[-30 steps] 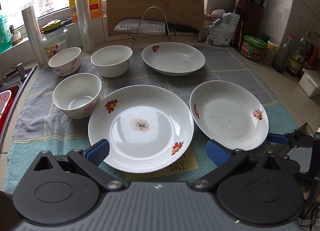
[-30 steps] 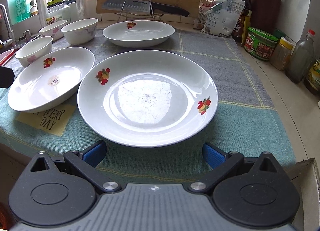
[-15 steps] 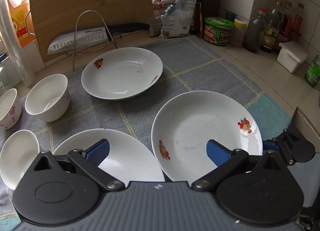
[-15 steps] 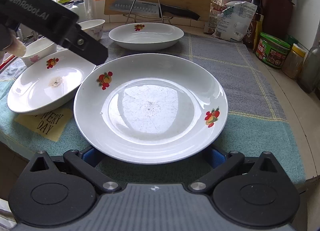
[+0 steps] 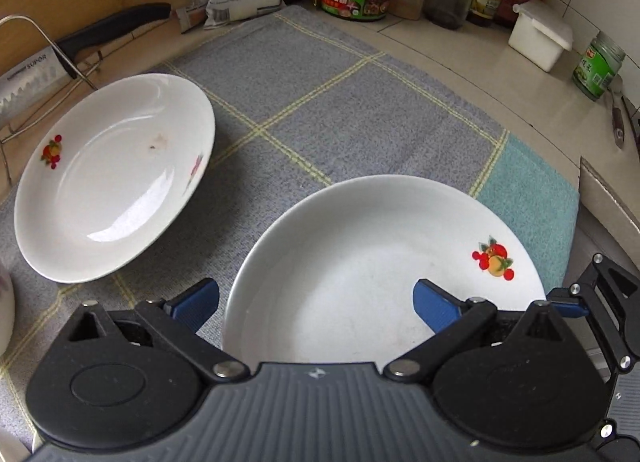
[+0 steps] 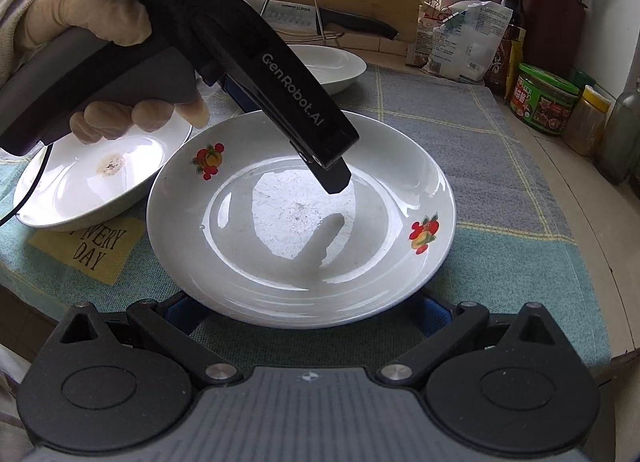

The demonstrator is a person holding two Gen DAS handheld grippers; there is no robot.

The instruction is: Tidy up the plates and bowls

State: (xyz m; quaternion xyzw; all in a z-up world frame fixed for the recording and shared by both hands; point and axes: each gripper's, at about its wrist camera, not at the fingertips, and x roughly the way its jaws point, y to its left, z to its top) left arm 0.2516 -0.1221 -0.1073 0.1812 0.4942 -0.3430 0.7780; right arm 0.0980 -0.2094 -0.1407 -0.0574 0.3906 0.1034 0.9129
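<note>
A white plate with fruit decals (image 5: pixel 380 262) (image 6: pixel 304 221) lies on the towel at the front right. My left gripper (image 5: pixel 316 302) (image 6: pixel 332 177) hovers open over it, one blue finger (image 5: pixel 196 302) outside the plate's left rim and the other above its inside. My right gripper (image 6: pixel 306 310) is open at the plate's near rim, which lies over its blue fingers; it also shows in the left wrist view as the right gripper (image 5: pixel 592 298). A stained plate (image 6: pixel 100 181) sits to the left. A third plate (image 5: pixel 116 177) (image 6: pixel 332 65) lies farther back.
The checked towel (image 5: pixel 340 101) covers the counter. A knife on a wire rack (image 6: pixel 304 17) leans against a cutting board at the back. Jars and bottles (image 6: pixel 544 101) and a white box (image 5: pixel 538 37) line the right side. A gloved hand (image 6: pixel 80 17) holds the left gripper.
My left gripper has swung right from the stained plate to above the front right plate. My right gripper has moved forward until the plate's near rim covers its fingers.
</note>
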